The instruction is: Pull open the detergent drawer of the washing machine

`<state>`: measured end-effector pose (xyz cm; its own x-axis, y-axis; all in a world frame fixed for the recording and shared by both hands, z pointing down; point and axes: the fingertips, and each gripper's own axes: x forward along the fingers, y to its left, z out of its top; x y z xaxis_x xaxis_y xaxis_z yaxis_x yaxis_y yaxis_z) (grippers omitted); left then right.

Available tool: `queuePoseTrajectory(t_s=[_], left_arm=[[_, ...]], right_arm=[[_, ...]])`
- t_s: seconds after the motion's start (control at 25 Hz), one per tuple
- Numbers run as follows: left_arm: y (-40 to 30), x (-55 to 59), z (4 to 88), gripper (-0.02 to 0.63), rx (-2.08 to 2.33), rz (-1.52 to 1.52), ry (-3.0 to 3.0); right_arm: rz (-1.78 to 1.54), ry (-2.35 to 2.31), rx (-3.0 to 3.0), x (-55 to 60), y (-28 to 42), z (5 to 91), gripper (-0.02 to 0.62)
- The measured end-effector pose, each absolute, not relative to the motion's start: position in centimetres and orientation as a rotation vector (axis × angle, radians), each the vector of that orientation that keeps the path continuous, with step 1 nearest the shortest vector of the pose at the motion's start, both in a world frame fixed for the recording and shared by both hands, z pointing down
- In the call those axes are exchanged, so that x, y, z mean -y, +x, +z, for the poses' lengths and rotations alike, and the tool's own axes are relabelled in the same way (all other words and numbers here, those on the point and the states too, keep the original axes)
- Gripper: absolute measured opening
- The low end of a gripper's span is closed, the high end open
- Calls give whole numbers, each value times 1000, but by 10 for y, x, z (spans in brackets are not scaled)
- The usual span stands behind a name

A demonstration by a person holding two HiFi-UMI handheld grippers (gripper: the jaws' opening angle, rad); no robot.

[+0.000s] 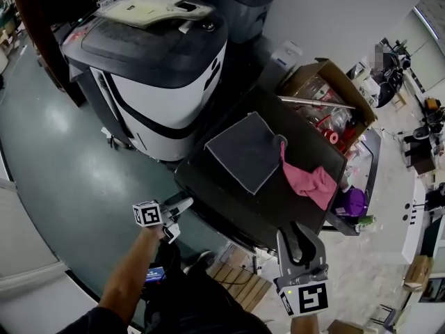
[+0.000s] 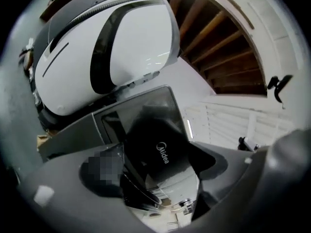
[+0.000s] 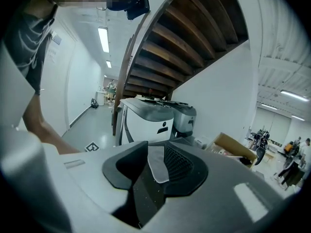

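Detergent drawer (image 2: 163, 152), apparently the Midea-marked front, sits at the near-left corner of washing machine (image 1: 278, 204). It lies between the wide-apart jaws of left gripper (image 1: 182, 206), unclamped. Probably stiff, light, slick plastic; take its front lip. Right gripper (image 1: 299, 232) is pinched together, empty. Cardboard box (image 1: 334, 72) at the far-right corner holds red parts.

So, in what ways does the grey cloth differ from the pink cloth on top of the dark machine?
The grey cloth lies flat, spread as a neat square; the pink cloth is crumpled into a bunch. The grey cloth covers more surface than the pink cloth. The grey cloth sits near the middle, the pink cloth nearer the cardboard box. Both rest on the dark machine top.
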<state>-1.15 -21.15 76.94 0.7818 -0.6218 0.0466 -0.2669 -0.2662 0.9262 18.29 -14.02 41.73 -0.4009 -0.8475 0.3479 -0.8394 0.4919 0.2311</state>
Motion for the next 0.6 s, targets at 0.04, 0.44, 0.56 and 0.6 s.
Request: queuePoseTrajectory(t_s=[0.04, 0.44, 0.56, 0.6], left_arm=[[-9, 214, 770, 453, 663, -424, 1833], [10, 227, 759, 468, 521, -785, 1644], [7, 232, 759, 469, 543, -951, 1555], [5, 232, 760, 467, 550, -995, 1530]], right_arm=[[-18, 1398, 2315, 141, 182, 421, 92], [62, 1403, 2251, 148, 183, 446, 92], [77, 1403, 2237, 152, 185, 454, 92], [87, 1399, 2229, 153, 185, 457, 92]])
